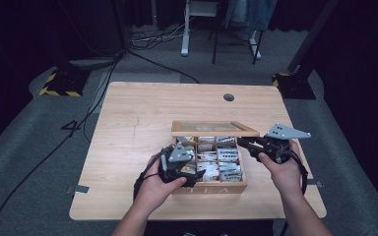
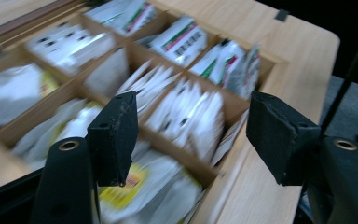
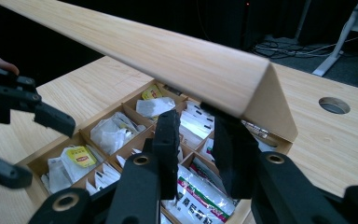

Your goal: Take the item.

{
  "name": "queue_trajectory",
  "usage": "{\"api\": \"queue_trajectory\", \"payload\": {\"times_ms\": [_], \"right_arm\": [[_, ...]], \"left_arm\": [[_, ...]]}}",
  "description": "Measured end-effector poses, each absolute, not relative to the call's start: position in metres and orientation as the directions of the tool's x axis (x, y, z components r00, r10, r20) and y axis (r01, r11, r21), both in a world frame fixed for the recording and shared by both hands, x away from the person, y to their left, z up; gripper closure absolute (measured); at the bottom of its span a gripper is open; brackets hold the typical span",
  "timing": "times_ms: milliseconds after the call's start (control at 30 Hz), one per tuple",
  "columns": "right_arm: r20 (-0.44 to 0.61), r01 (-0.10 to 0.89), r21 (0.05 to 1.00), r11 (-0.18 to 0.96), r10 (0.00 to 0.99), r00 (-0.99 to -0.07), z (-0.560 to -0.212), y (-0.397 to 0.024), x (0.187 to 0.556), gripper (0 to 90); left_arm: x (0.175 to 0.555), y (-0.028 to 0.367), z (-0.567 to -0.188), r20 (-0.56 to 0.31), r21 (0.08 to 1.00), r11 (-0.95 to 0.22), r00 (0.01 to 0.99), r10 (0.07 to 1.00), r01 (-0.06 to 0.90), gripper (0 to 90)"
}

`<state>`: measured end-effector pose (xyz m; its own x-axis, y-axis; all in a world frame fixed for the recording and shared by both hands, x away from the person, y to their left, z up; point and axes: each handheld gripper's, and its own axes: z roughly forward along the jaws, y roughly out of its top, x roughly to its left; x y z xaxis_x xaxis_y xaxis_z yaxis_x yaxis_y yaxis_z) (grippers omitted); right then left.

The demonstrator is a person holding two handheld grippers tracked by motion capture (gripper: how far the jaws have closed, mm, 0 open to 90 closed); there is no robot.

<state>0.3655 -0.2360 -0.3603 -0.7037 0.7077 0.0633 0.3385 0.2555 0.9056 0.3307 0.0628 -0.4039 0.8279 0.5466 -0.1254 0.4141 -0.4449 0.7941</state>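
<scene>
A wooden tea box [image 1: 209, 187] sat near the person's edge of the light wooden table [image 1: 142, 123], its front marked TEA and its compartments packed with tea bags [image 1: 226, 155]. The glass-panelled lid [image 1: 214, 129] stood raised above the back of the box, roughly level in the high view. The right gripper [image 1: 248, 142], held in the person's right hand [image 1: 281, 169], reached in from the right side of the box, and its jaws were clamped on the front right corner of that lid; in the right gripper view the two black pads met the underside of the wooden lid frame [image 3: 205, 65] right at the corner, with the filled compartments lying below them. The left gripper [image 1: 197, 173], carried in the left hand [image 1: 157, 189], hovered over the front left part of the box. Its jaws stood apart with nothing between them; in the left gripper view, which was blurred, the pads [image 2: 116, 135] framed a row of white packets without touching any that I could make out, and one sachet with a yellow label [image 2: 123, 186] lay just beneath the nearer pad. The same yellow-labelled sachet [image 3: 80, 156] showed in a front compartment in the right gripper view. A round hole [image 1: 229, 97] marked the far side of the table, well apart from the box.
</scene>
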Motion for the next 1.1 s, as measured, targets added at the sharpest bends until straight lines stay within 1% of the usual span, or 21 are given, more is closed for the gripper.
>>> {"api": "queue_trajectory", "payload": {"times_ms": [33,67,300,433,633,800,833,867,900,933,1033,1100], "right_arm": [[0.063,0.338,0.906,0.256,0.708,-0.704,-0.36,-0.236,0.365,70.8],[0.058,0.333,0.907,0.257,0.708,-0.704,-0.361,-0.235,0.365,70.8],[0.059,0.335,0.905,0.263,0.702,-0.71,-0.362,-0.233,0.365,70.8],[0.061,0.336,0.905,0.261,0.701,-0.71,-0.362,-0.233,0.365,70.8],[0.062,0.335,0.905,0.262,0.698,-0.713,-0.362,-0.233,0.365,70.8],[0.063,0.336,0.905,0.262,0.697,-0.714,-0.362,-0.233,0.366,70.8],[0.063,0.335,0.905,0.262,0.697,-0.714,-0.362,-0.233,0.366,70.8],[0.064,0.336,0.905,0.261,0.697,-0.714,-0.362,-0.233,0.366,70.8],[0.064,0.336,0.905,0.261,0.697,-0.714,-0.362,-0.233,0.366,70.8],[0.063,0.336,0.905,0.261,0.699,-0.713,-0.362,-0.233,0.366,70.8],[0.063,0.336,0.905,0.262,0.698,-0.713,-0.362,-0.233,0.366,70.8],[0.064,0.337,0.904,0.262,0.696,-0.715,-0.362,-0.233,0.366,70.8]], "left_arm": [[0.331,0.063,-0.404,-0.125,0.794,-0.445,0.828,0.547,0.414,35.9],[0.332,0.058,-0.404,-0.127,0.794,-0.451,0.837,0.533,0.408,38.6],[0.335,0.037,-0.406,-0.135,0.8,-0.46,0.862,0.489,0.386,43.4],[0.34,0.021,-0.408,-0.158,0.8,-0.466,0.881,0.445,0.379,46.3],[0.347,0.004,-0.416,-0.195,0.787,-0.474,0.889,0.415,0.394,48.9],[0.353,-0.006,-0.422,-0.2,0.775,-0.487,0.888,0.413,0.402,49.3],[0.355,-0.008,-0.423,-0.204,0.77,-0.493,0.889,0.41,0.404,50.2],[0.356,-0.012,-0.426,-0.231,0.76,-0.494,0.885,0.403,0.423,52.9],[0.356,-0.012,-0.426,-0.231,0.76,-0.494,0.885,0.403,0.423,54.8],[0.358,-0.016,-0.429,-0.251,0.748,-0.501,0.885,0.392,0.435,55.4],[0.36,-0.018,-0.432,-0.261,0.734,-0.513,0.883,0.391,0.444,59.8],[0.362,-0.023,-0.435,-0.279,0.722,-0.524,0.883,0.378,0.452,60.6]]}}
